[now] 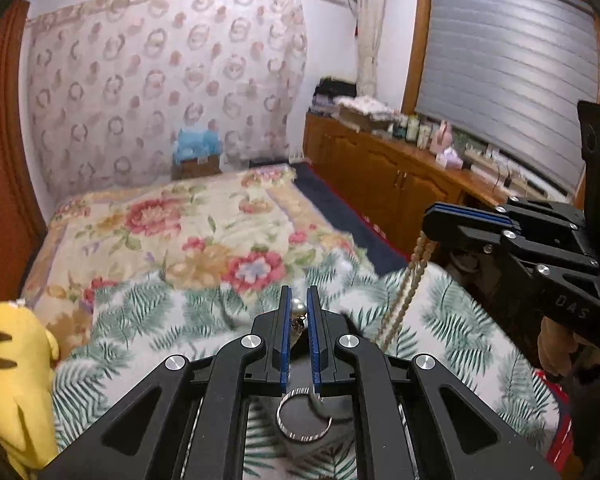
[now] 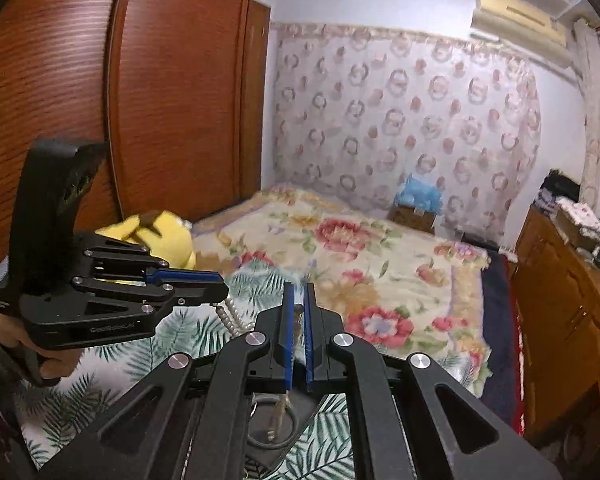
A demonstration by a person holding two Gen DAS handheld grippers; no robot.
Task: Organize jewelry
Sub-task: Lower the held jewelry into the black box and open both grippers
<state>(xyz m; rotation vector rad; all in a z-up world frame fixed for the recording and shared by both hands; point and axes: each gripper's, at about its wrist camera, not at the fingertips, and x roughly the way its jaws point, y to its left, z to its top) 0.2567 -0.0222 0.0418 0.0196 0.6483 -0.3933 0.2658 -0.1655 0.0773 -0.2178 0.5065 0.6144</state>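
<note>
My left gripper [image 1: 299,304] is shut on a pearl necklace [image 1: 298,307]; a pearl shows between its blue pads, and in the right wrist view [image 2: 216,280] a white pearl strand [image 2: 230,318] hangs from it. My right gripper [image 2: 299,300] is shut on a beige beaded necklace [image 2: 298,314]; in the left wrist view [image 1: 430,220] the beaded strand [image 1: 406,292] hangs down from its tips. Both are held above the bed. A silver bangle [image 1: 304,416] lies below my left gripper, on a grey surface.
A bed with a floral quilt [image 1: 188,224] and a fern-print blanket [image 2: 108,396] fills the middle. A yellow plush toy [image 1: 12,380] lies at the left. A wooden cabinet [image 1: 380,168] with bottles runs along the right; a wooden wardrobe [image 2: 140,100] stands at the left.
</note>
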